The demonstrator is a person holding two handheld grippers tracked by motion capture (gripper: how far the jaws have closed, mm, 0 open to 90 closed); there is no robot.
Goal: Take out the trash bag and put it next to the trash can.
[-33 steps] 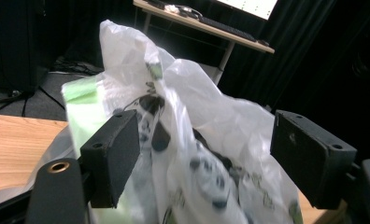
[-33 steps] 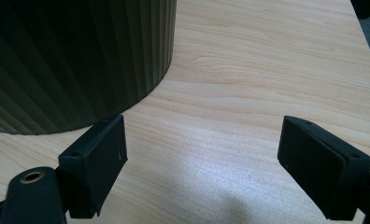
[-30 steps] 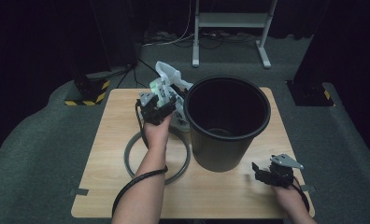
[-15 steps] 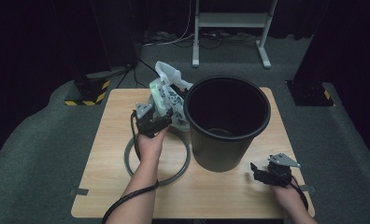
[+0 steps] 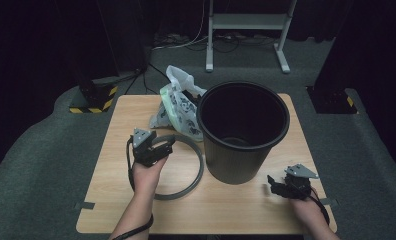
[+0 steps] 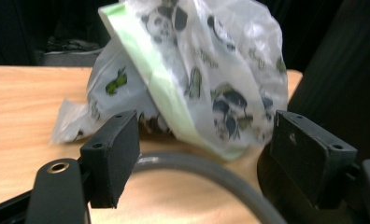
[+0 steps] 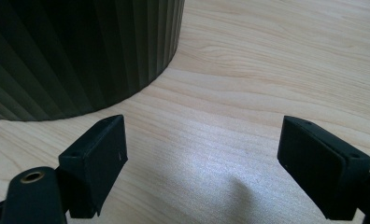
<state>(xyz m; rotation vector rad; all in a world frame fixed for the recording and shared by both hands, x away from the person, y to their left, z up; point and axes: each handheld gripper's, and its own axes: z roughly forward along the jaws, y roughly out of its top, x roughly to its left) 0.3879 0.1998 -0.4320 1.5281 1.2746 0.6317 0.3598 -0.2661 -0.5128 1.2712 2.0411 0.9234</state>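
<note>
Left gripper view reveals panda prints on the plastic bag (image 6: 192,70) beyond the left gripper (image 6: 204,154), whose jaws gape empty; high view shows the right gripper (image 5: 278,186), likewise agape, near the table's (image 5: 116,200) right corner.

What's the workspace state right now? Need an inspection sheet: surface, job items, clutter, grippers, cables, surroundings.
Surface: wooden table, bare light wood, tape tabs at the near edge.
Job's things: plastic bag printed with pandas, crumpled on the table left of the black bin; bin upright, looks empty; grey ring flat on the table by the bin's base.
Clutter: nothing seen.
Grippers: left gripper open, above the ring's near arc, aimed at the bag, not touching it; right gripper open over bare wood near the bin's base, holding nothing.
Cables: black cable looping from the left gripper along the forearm; more cables on the floor behind.
Surroundings: grey carpet, dark curtains, grey metal stand, yellow-black striped base.
</note>
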